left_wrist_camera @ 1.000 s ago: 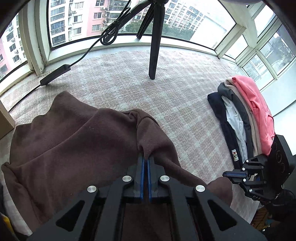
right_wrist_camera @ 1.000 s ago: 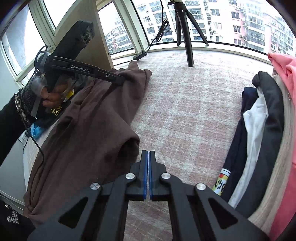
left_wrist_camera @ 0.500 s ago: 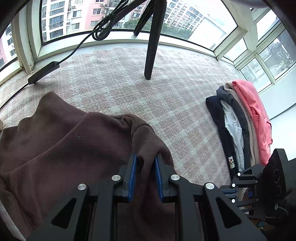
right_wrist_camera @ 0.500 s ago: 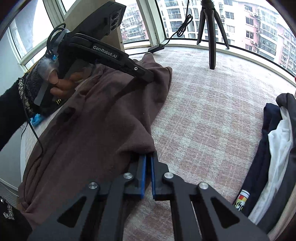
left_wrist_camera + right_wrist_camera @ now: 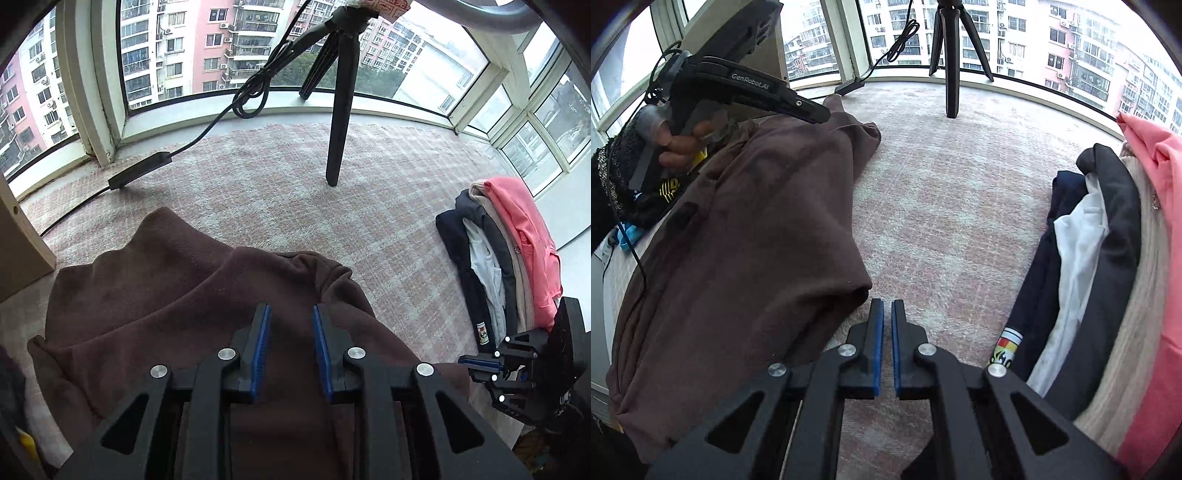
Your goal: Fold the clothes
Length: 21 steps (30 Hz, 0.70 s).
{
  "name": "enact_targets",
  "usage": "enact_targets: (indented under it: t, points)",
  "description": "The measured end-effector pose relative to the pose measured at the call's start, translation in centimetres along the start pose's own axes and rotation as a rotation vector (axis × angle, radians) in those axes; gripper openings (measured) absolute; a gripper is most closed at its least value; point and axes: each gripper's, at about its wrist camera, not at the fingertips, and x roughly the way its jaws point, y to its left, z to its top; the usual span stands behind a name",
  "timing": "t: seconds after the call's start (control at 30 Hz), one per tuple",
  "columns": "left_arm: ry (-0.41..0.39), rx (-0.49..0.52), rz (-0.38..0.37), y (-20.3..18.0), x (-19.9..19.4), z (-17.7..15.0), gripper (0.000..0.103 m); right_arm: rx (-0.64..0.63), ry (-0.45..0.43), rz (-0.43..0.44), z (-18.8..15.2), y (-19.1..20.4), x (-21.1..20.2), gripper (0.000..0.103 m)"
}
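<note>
Brown garment [image 5: 177, 295] released: left hand-held gripper [image 5: 290, 314] now wide apart, right [image 5: 887, 306] barely parted.

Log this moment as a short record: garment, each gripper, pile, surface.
garment: brown sweatshirt, spread on the carpet, partly folded over itself
left gripper: open, above the sweatshirt, nothing gripped
right gripper: narrow gap between pads, nothing gripped, at the sweatshirt's edge
pile: folded clothes, pink on top, to the right
surface: checked carpet
other: tripod
</note>
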Motion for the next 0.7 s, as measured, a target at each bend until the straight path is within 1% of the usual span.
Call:
enact_targets:
  t: [0.1, 0.13, 0.17, 0.2, 0.3, 0.37, 0.4, 0.43, 0.47, 0.5, 0.53, 0.6, 0.67, 0.7]
  points:
    - [-0.012, 0.012, -0.003, -0.3, -4.9, -4.1, 0.026, 0.029, -0.011, 0.04, -0.7, -0.3, -2.2, 0.006]
    - [-0.009, 0.018, -0.01, -0.6, -6.6, -6.0, 0.03, 0.036, -0.016, 0.06, -1.0, -0.3, -3.2, 0.006]
    - [-0.008, 0.024, -0.011, -1.0, -8.3, -7.9, 0.031, 0.049, -0.021, 0.079, -1.4, -0.2, -4.3, 0.008]
    - [-0.008, 0.03, -0.01, -1.6, -9.9, -10.0, 0.031, 0.07, -0.027, 0.102, -2.0, -0.1, -5.6, 0.011]
    - [0.005, 0.03, -0.032, -3.6, -13.8, -16.5, 0.032, 0.142, -0.049, 0.182, -4.0, 0.3, -9.8, 0.013]
    - [0.03, 0.016, -0.075, -4.8, -15.6, -20.9, 0.035, 0.174, -0.06, 0.216, -5.6, 1.3, -12.9, 0.013]
    - [0.041, 0.011, -0.098, -5.5, -16.2, -23.1, 0.036, 0.181, -0.063, 0.237, -6.5, 2.1, -14.3, 0.017]
    - [0.05, 0.007, -0.117, -6.3, -16.4, -25.2, 0.041, 0.177, -0.066, 0.262, -7.6, 3.2, -15.7, 0.021]
    - [0.065, 0.004, -0.138, -7.1, -16.4, -27.1, 0.045, 0.173, -0.07, 0.282, -8.9, 4.3, -16.8, 0.033]
    - [0.089, 0.002, -0.163, -7.9, -16.0, -28.9, 0.046, 0.173, -0.074, 0.295, -10.5, 5.6, -17.4, 0.04]
    - [0.112, 0.004, -0.181, -8.7, -15.6, -30.6, 0.046, 0.178, -0.062, 0.312, -12.2, 7.1, -17.3, 0.04]
    - [0.149, 0.031, -0.194, -10.3, -14.5, -33.2, 0.046, 0.179, -0.009, 0.34, -15.5, 10.3, -16.1, 0.04]
    - [0.175, 0.058, -0.192, -11.5, -13.0, -34.9, 0.046, 0.161, 0.061, 0.325, -18.5, 13.1, -14.3, 0.04]
    - [0.183, 0.078, -0.174, -11.9, -12.4, -35.6, 0.046, 0.144, 0.101, 0.311, -19.9, 14.2, -13.4, 0.038]
